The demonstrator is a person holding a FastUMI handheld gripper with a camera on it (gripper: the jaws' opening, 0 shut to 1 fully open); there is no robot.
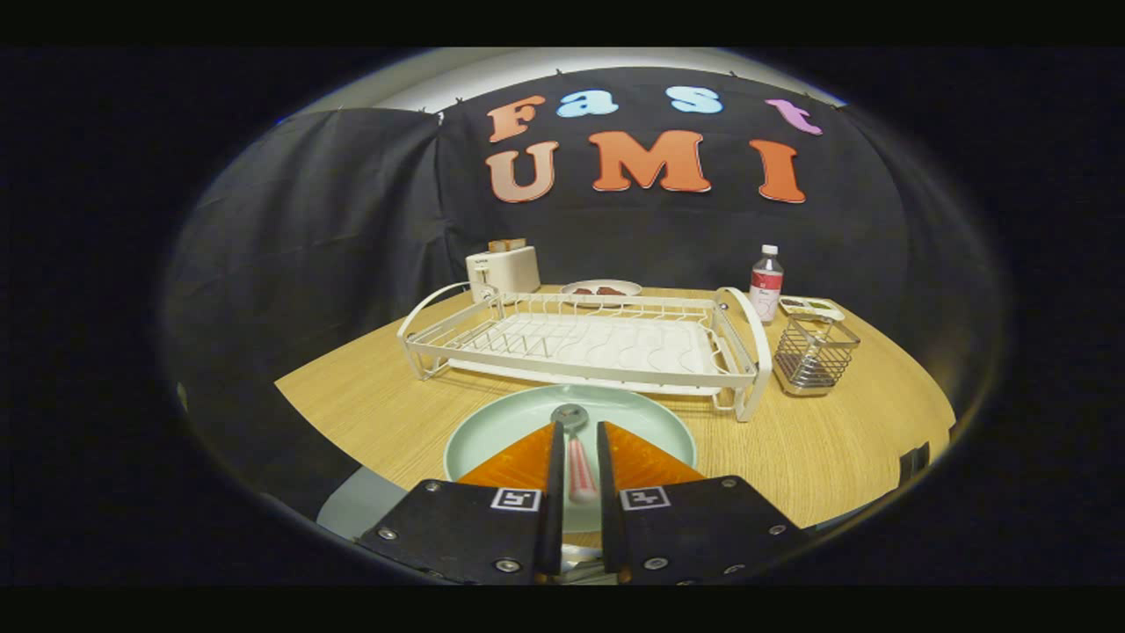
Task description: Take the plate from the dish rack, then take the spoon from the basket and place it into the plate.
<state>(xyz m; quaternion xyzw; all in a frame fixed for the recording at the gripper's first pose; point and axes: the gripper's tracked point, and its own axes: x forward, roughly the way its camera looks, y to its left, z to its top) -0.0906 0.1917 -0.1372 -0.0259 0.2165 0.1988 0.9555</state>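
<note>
Spoon held in tongs above the plate

The spoon (pixel 576 448) is pinched by its pink handle between the narrowed tongs (pixel 577 440), bowl forward over the pale green plate (pixel 501 426), which lies on the bench (pixel 844 457) before the emptied dish rack (pixel 580 338). The placing step is judged in hand; lowering and release are called for next.

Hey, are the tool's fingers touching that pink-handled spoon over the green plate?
Cannot tell. In the gripper view the pink-handled metal spoon lies between the tool fingers over the round pale green plate, narrow slits either side.
</note>
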